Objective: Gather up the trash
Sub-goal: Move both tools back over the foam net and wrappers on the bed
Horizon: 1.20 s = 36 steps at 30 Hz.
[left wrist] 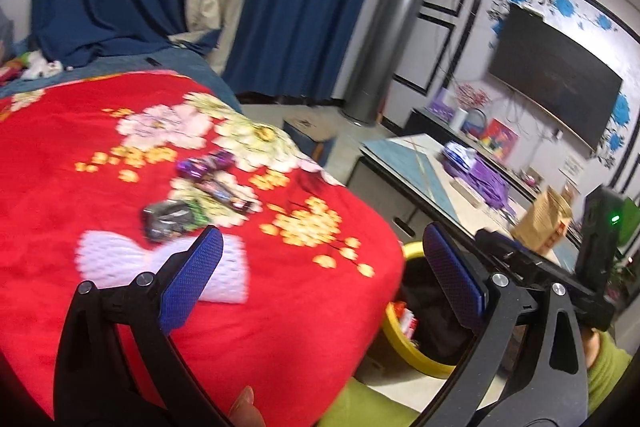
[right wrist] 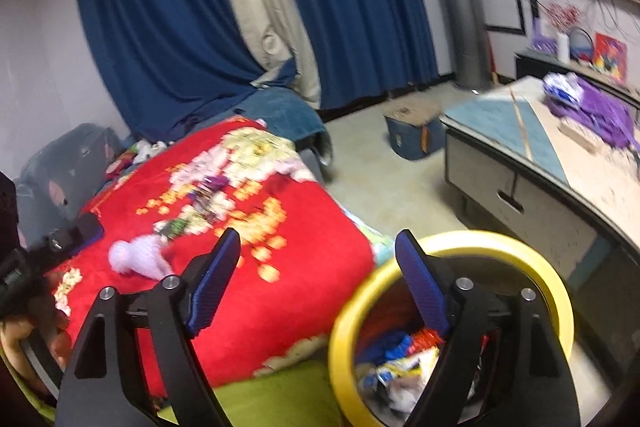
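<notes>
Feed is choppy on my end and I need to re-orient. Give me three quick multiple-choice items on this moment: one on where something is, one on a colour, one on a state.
1. Where do the remaining wrappers lie?
A. on the red blanket
B. on the floor
C. on the coffee table

2. What colour is the bin's rim?
A. blue
B. yellow
C. grey

3. How do the right gripper's jaws stand?
A. shut on a wrapper
B. shut, empty
C. open, empty

Answers:
1 A: the wrappers sit on the red blanket's floral print.
2 B: the bin has a yellow ring.
3 C: the right gripper shows spread pads with nothing between them.
</notes>
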Tool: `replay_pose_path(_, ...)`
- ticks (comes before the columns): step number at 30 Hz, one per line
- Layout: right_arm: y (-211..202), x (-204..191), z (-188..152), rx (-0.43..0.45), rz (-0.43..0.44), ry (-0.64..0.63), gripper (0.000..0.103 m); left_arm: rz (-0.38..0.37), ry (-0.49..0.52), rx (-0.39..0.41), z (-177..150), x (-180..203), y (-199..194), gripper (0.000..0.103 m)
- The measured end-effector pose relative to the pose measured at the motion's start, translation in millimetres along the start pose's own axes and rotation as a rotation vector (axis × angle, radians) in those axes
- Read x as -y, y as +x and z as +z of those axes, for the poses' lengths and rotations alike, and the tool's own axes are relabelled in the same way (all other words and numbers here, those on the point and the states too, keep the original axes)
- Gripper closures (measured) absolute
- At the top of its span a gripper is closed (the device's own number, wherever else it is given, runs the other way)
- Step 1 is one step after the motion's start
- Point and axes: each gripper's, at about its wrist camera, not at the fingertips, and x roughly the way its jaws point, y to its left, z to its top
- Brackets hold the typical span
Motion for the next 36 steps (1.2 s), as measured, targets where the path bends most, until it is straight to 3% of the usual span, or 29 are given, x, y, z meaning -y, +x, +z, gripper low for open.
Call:
replay_pose_path(16,28.2,-85.5,44.6,0.035,0.102,-0.115,0.016,0.158,-0.067,0.138,26.9,-65.3,-58.5,0.011)
replay_pose_path(36,80.5,-181.5,46.0,-0.039,0.246,-0.237,0.014,0.26,-0.232,0.14,26.7,-137.4,-81.9,0.011)
